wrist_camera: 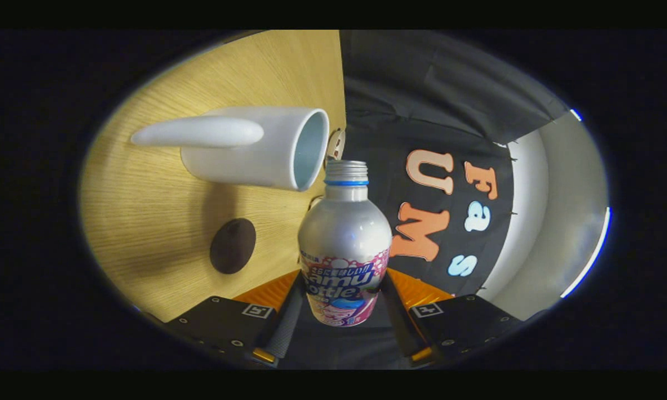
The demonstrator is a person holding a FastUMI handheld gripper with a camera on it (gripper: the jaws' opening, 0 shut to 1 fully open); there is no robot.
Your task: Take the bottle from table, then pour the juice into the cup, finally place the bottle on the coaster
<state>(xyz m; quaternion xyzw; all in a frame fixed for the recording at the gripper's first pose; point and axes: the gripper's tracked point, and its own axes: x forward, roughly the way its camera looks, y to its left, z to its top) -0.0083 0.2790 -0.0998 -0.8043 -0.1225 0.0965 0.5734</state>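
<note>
Both fingers of hand-held gripper (342, 311) pinch capless bottle (344, 244); bottle base hidden; cup (255, 147) interior unclear.

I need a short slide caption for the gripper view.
Fingers shut on the uncapped bottle, tipped toward the white cup; dark coaster beside.

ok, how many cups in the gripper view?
1. The white cup stands on the wooden table, its mouth just beyond the open neck of the bottle that the tongs grip. The dark coaster lies beside it. More may be hidden.
</note>
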